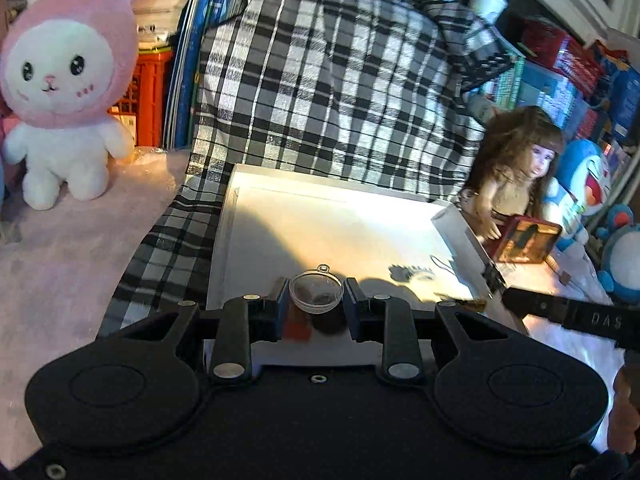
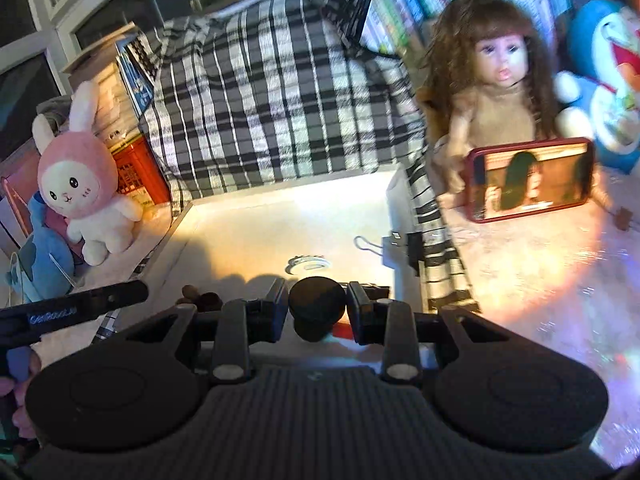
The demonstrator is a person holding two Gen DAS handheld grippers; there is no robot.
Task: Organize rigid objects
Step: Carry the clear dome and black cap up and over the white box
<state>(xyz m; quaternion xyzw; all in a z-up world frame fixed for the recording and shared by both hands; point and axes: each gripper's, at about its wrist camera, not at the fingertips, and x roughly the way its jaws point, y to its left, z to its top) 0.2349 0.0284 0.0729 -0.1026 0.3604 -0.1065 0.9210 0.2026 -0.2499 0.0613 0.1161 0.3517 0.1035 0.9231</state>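
A white tray (image 1: 240, 240) lies in front of a plaid bag. My left gripper (image 1: 316, 300) is shut on a clear plastic half-dome (image 1: 316, 294) with a small loop, held over the tray's near edge. My right gripper (image 2: 317, 304) is shut on a black round knob (image 2: 317, 300), held over the same white tray (image 2: 224, 216). In the tray lie a toothed bottle cap (image 2: 308, 264) and a binder clip's wire loop (image 2: 366, 245). The cap also shows in the left wrist view (image 1: 412, 272). Small brown nut-like pieces (image 2: 204, 298) lie at the tray's near left.
A plaid bag (image 1: 332, 92) stands behind the tray. A pink bunny plush (image 1: 64, 92) stands left. A doll (image 2: 496, 92) holding a red phone (image 2: 532, 178) sits right, with blue plush toys (image 2: 604, 68) beside it. The other gripper's black arm (image 1: 576, 316) reaches in from the right.
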